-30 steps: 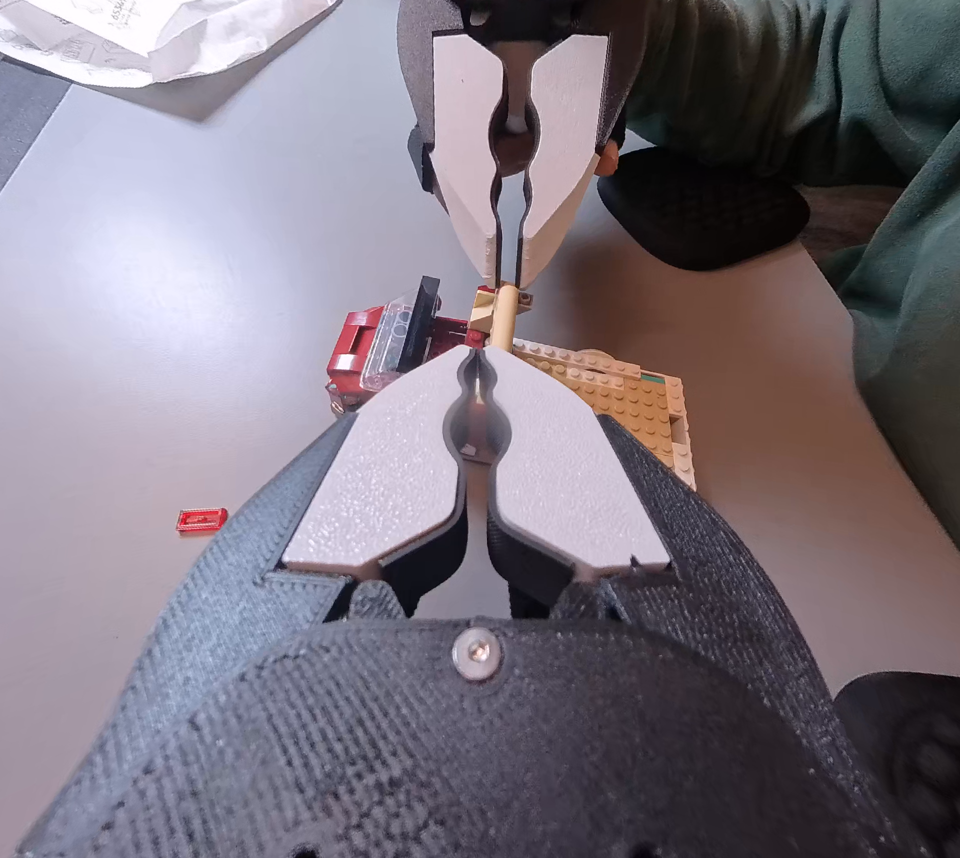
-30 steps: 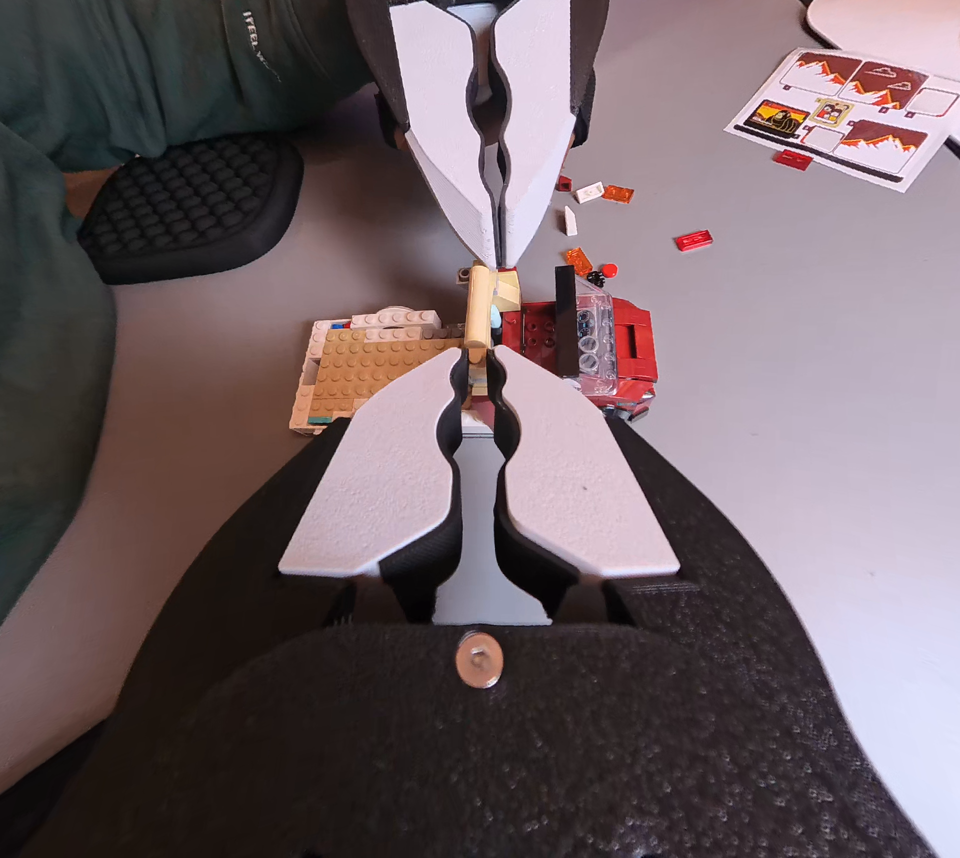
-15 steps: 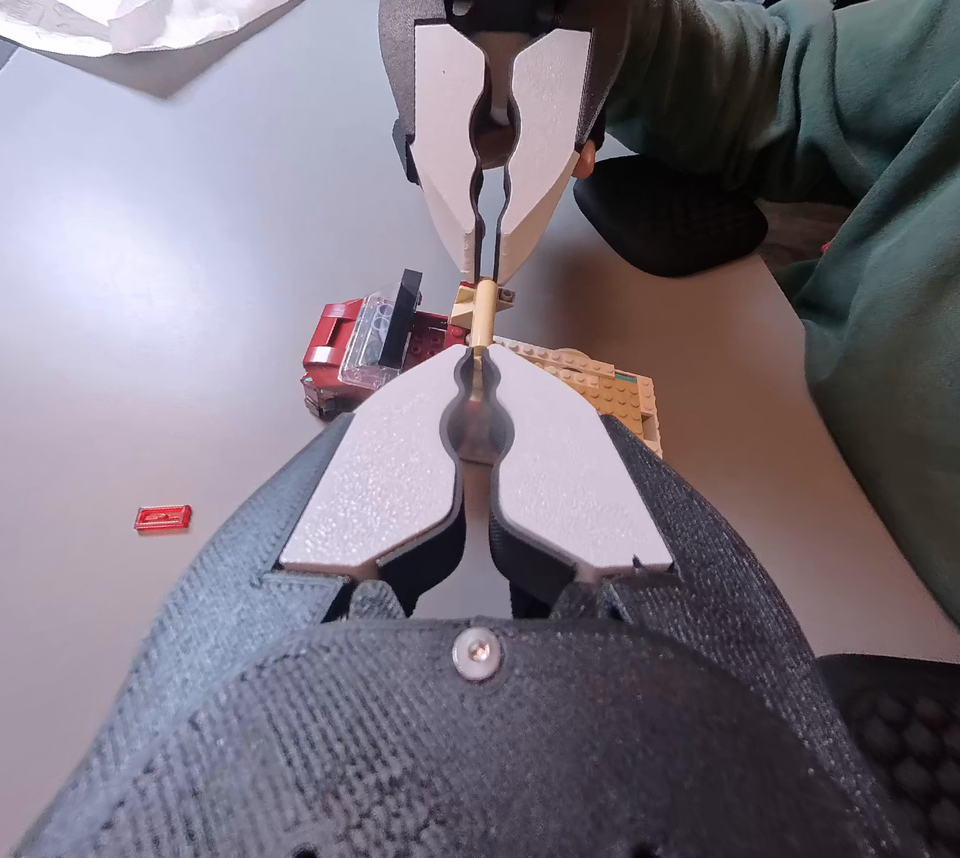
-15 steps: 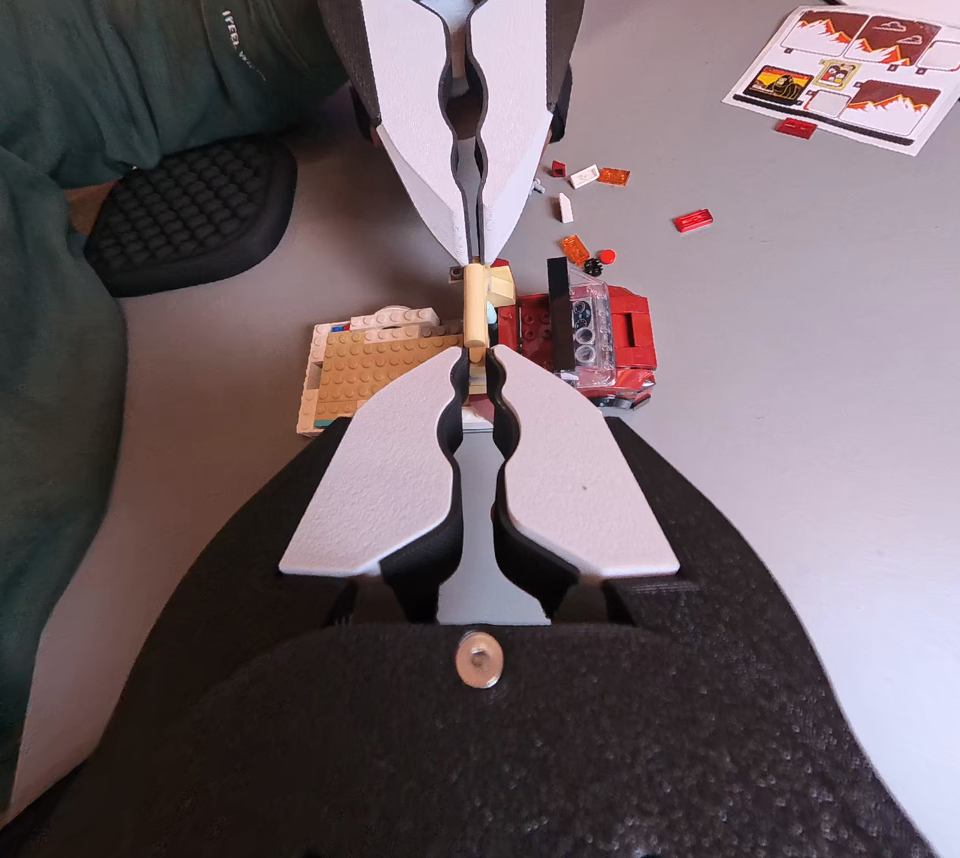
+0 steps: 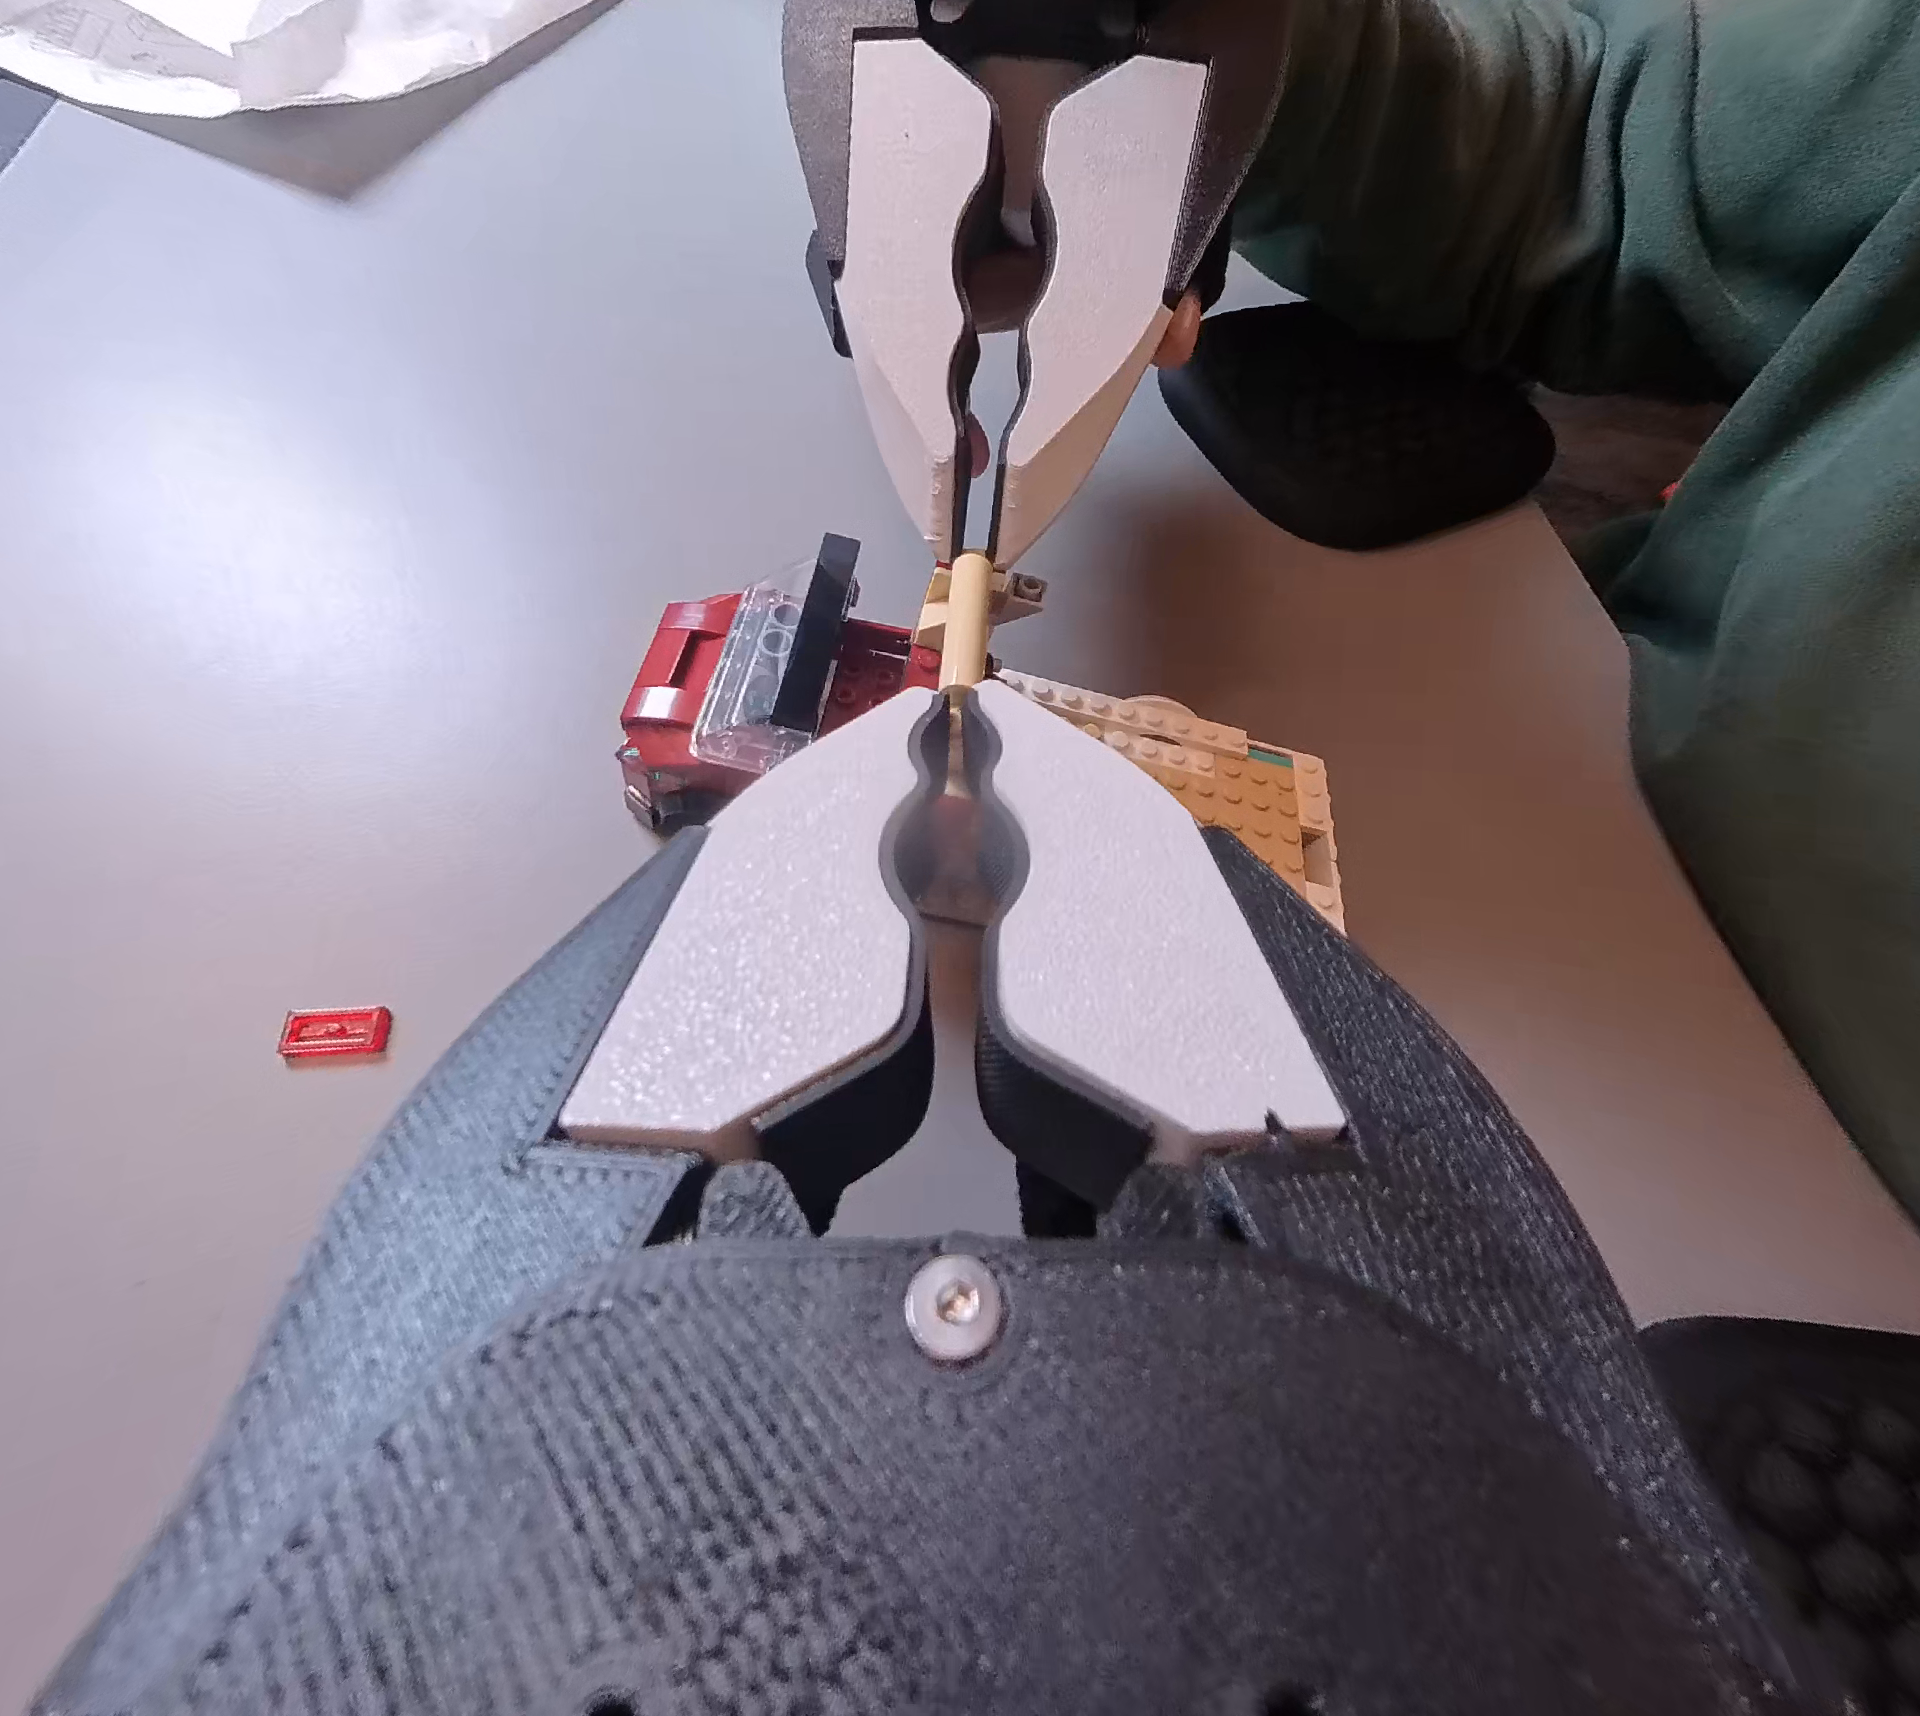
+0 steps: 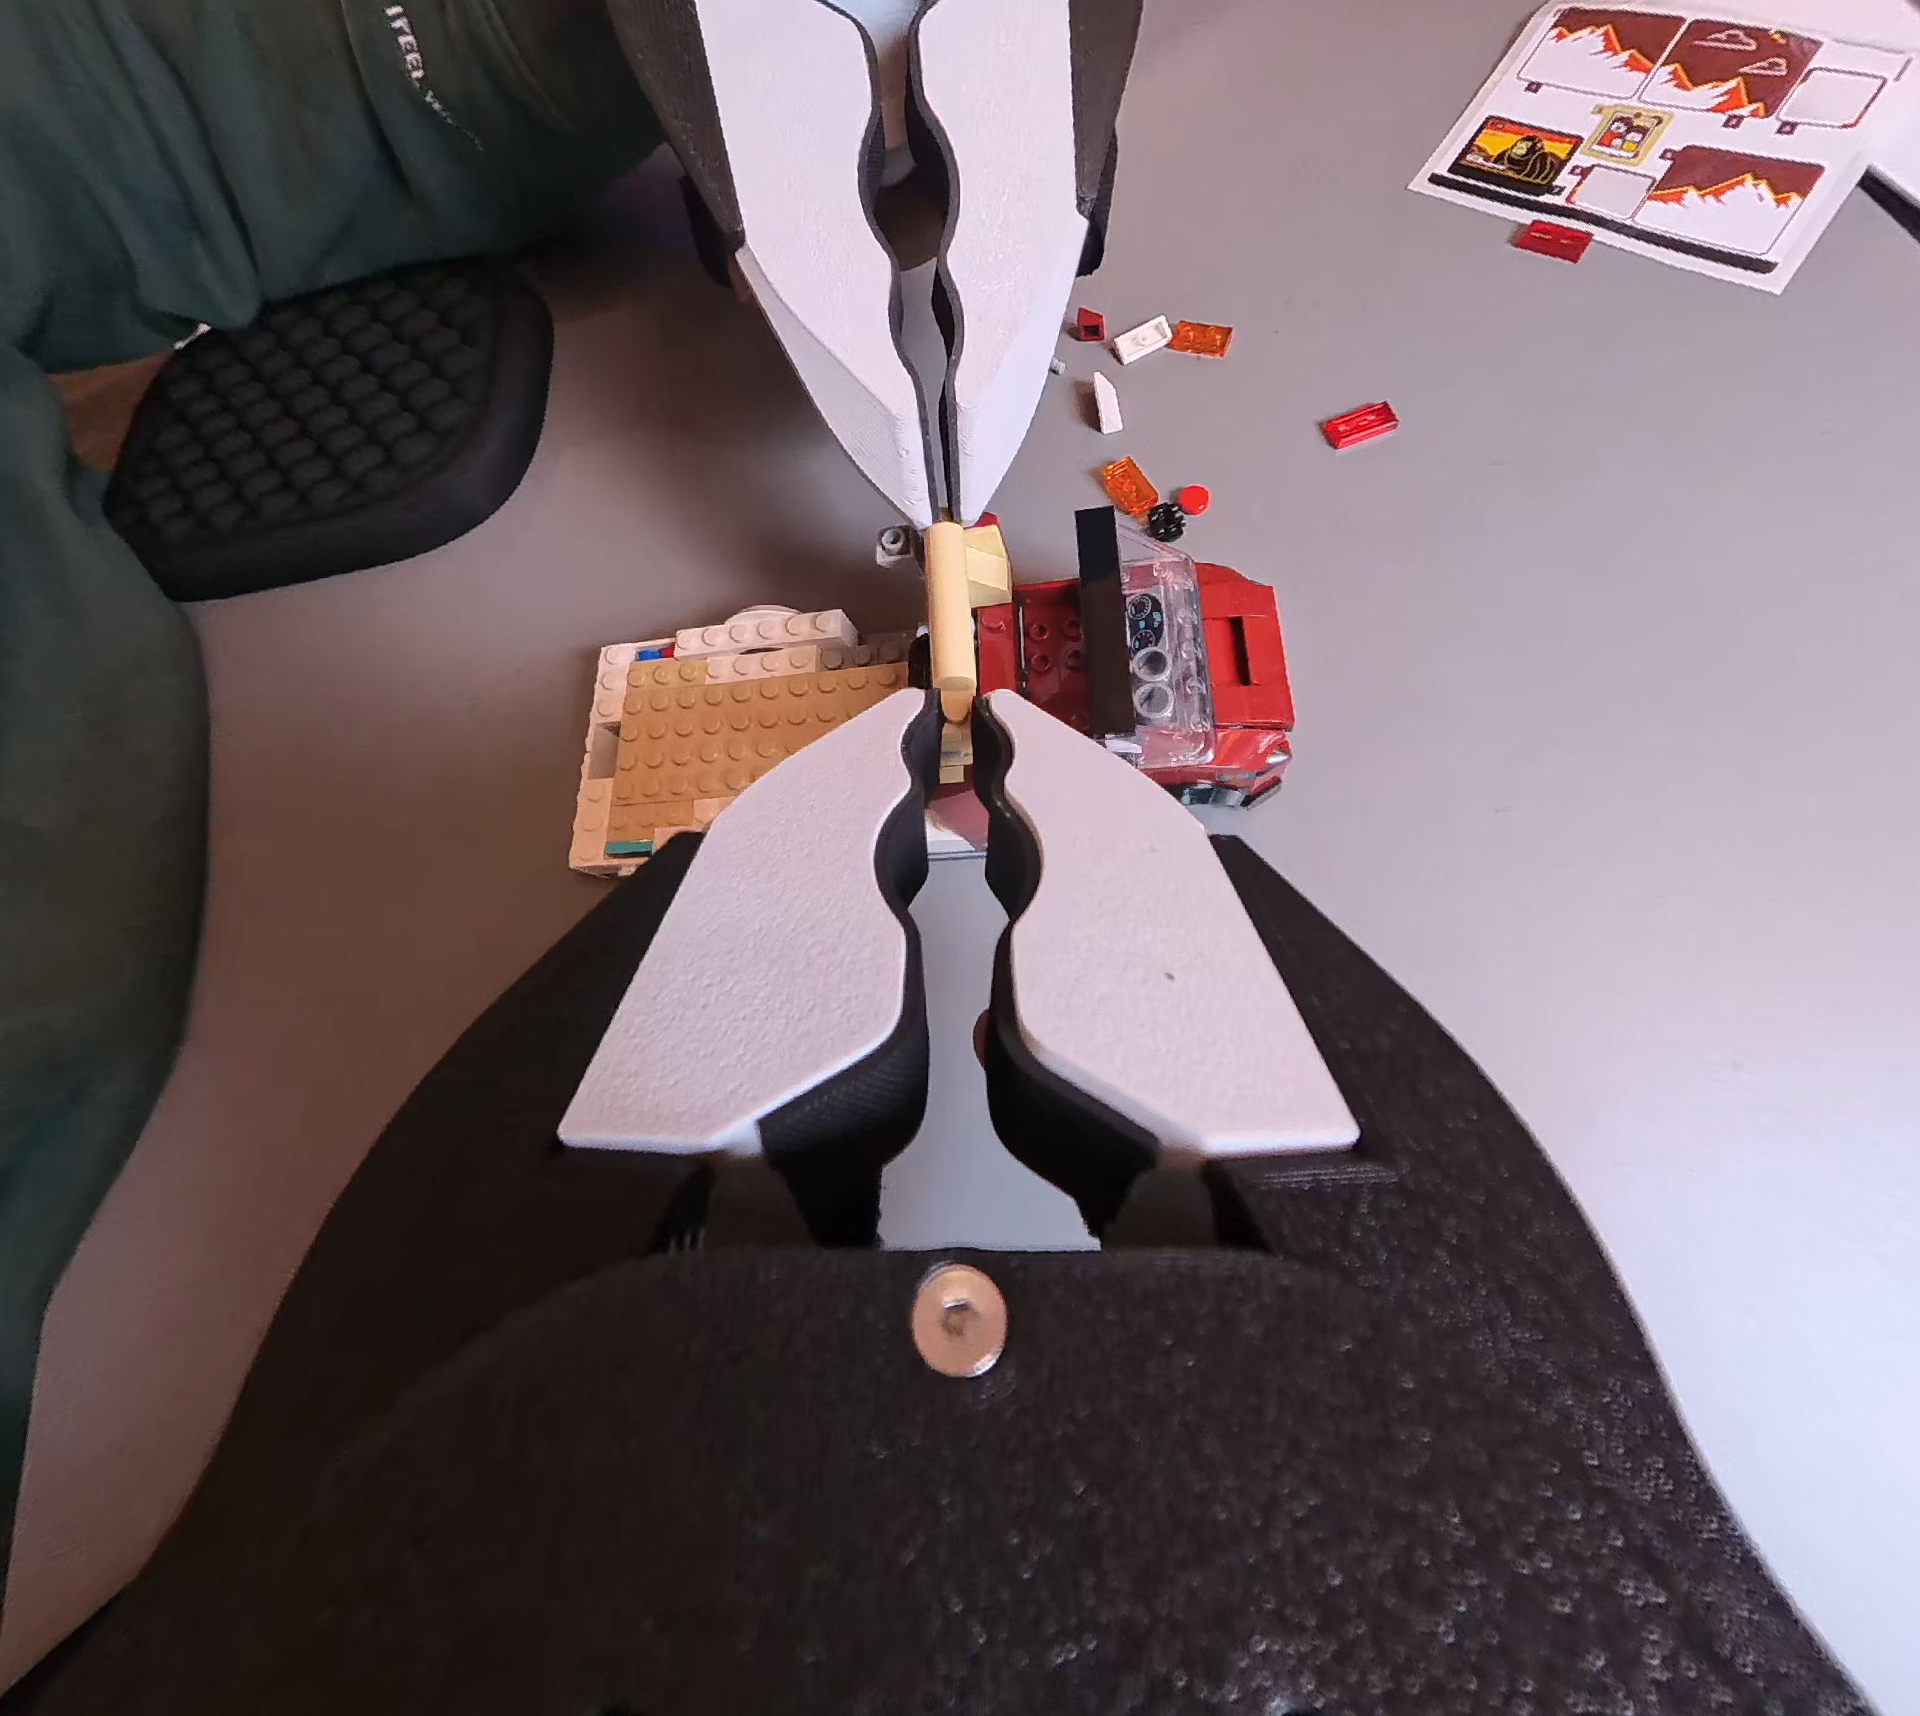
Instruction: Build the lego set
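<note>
Both the left gripper and the right gripper pinch opposite ends of a tan rod above the red truck.

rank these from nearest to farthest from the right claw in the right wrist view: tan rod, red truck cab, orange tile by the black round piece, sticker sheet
1. Tan rod: at the right claw tips, between both claws.
2. Red truck cab: just right of the tips.
3. Orange tile: beyond the cab, right of the left claw.
4. Sticker sheet: far right corner of the table.
</note>
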Available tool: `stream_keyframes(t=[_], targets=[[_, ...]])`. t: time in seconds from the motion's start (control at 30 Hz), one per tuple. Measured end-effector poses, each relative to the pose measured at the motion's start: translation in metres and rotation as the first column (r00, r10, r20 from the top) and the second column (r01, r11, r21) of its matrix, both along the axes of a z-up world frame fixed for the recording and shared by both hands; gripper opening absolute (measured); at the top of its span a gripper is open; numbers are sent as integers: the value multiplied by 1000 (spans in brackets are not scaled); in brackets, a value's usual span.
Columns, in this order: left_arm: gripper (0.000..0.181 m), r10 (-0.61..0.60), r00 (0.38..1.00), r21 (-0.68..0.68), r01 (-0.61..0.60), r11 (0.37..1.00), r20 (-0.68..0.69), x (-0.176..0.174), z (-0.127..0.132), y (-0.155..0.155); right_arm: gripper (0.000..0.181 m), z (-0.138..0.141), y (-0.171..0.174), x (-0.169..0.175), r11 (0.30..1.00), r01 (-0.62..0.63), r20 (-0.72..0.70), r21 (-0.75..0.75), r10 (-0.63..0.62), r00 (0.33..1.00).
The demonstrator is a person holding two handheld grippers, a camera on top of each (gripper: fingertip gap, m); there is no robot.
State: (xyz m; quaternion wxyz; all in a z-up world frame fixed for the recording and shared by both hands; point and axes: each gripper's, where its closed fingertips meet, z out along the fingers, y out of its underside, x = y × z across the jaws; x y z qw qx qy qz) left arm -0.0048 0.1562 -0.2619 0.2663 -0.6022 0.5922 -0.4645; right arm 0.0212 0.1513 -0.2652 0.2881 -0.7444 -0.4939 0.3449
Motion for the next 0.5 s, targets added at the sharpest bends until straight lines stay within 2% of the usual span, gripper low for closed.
stream_keyframes(t=[0.5], targets=[[3,-9,1000,73,8,997,15,0,0,-5,6,0,-6,0,986,6,88,167,-21,996]])
